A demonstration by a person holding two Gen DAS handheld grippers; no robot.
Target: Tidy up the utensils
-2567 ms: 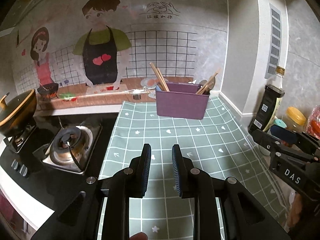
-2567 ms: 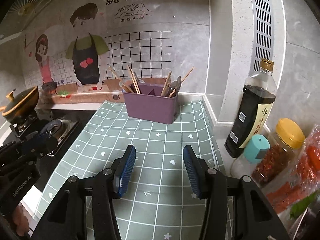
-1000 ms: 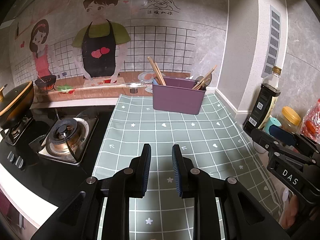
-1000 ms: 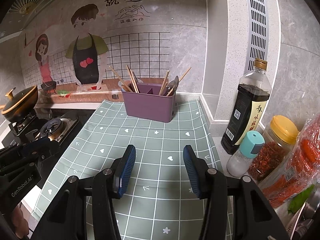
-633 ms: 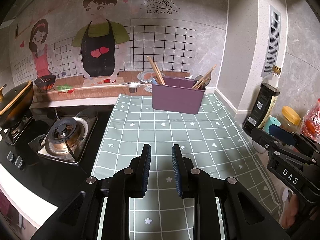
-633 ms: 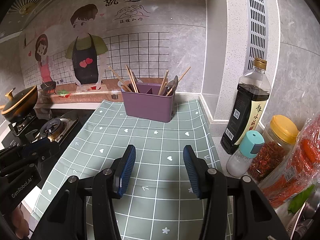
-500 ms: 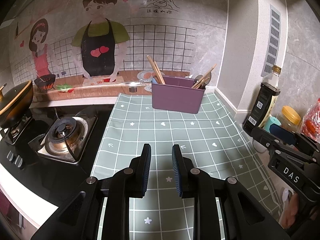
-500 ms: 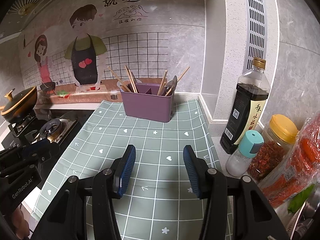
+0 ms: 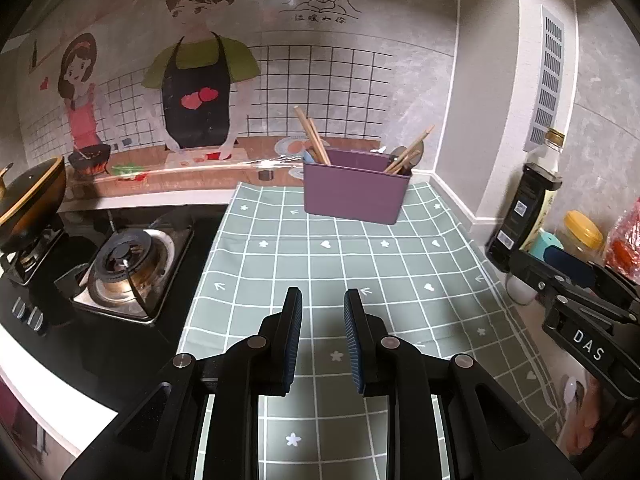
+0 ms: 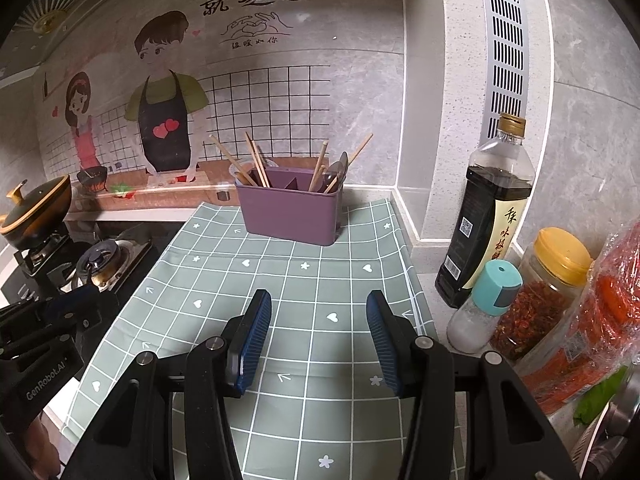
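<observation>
Behind purple holder (image 9: 354, 196) wall, chopsticks (image 10: 256, 162) lower ends hidden, spoon (image 10: 340, 172) partly

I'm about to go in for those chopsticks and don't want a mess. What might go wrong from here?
1. The chopsticks lean loosely at different angles in the purple holder; pulling one may drag its neighbours or the spoon along.
2. The holder looks light and stands on a loose cloth; a sideways tug might tip or slide it.
3. The soy sauce bottle and jars crowd the right gripper; a wide swing might knock them.
</observation>
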